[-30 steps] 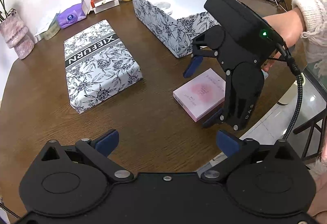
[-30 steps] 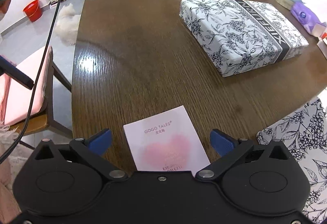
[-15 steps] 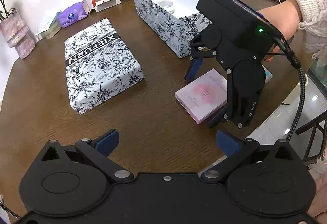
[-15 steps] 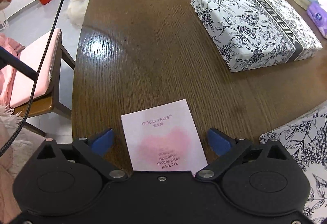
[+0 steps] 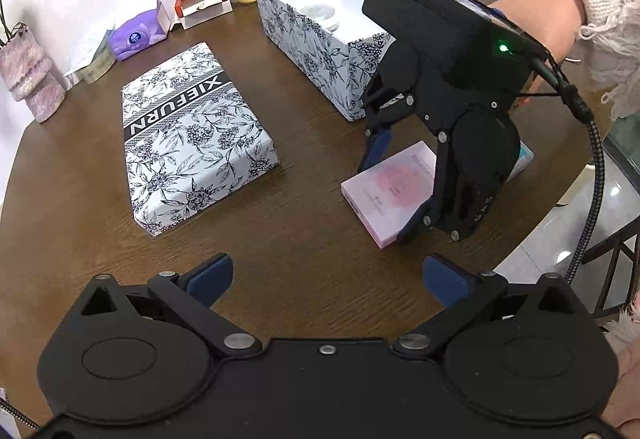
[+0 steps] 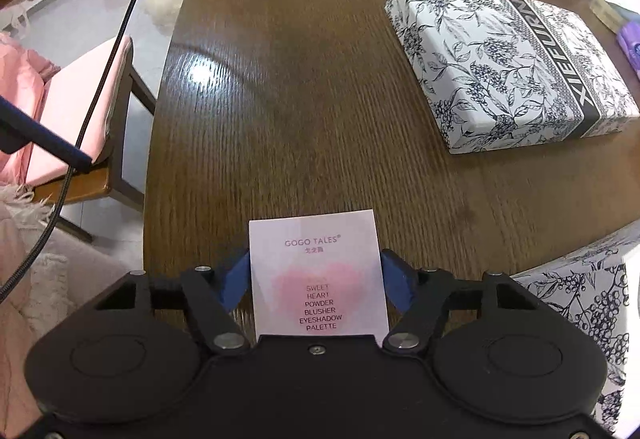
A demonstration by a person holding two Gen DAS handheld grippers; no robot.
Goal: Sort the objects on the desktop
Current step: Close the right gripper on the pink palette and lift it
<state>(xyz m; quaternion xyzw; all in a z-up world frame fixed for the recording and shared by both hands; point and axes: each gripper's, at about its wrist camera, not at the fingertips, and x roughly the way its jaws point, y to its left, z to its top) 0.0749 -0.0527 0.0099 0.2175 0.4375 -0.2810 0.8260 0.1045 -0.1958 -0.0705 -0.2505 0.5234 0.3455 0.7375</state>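
The flat pink cardboard palette box (image 6: 318, 275) lies on the brown wooden counter (image 6: 300, 99), close to its edge. It sits just in front of the open white box with a dark flower print (image 5: 320, 35). The lid of that box, with the same flower print and a black band (image 5: 188, 135), rests apart on the counter to the side.

The right gripper (image 6: 316, 279) has its two blue fingers (image 6: 236, 279) on the two long sides of the pink box. In the right wrist view the pads look like they touch both sides, so the gripper seems to be closed on the box. The box looks like it is lying flat on the counter, not lifted yet.

The left gripper (image 5: 326, 273) hangs over bare counter with its blue fingers spread wide and nothing between them.

The pink box looks thin, light and stiff, like a small book. It should not bend much, but its sides look smooth, so it could slip out if the squeeze is weak. It likely has powder make-up inside, which can crack if it falls. Holding it by the two long sides near the middle looks like a good way, because then it should not tip down at one end. The next job is probably to lift it and set it gently inside the open flower box.
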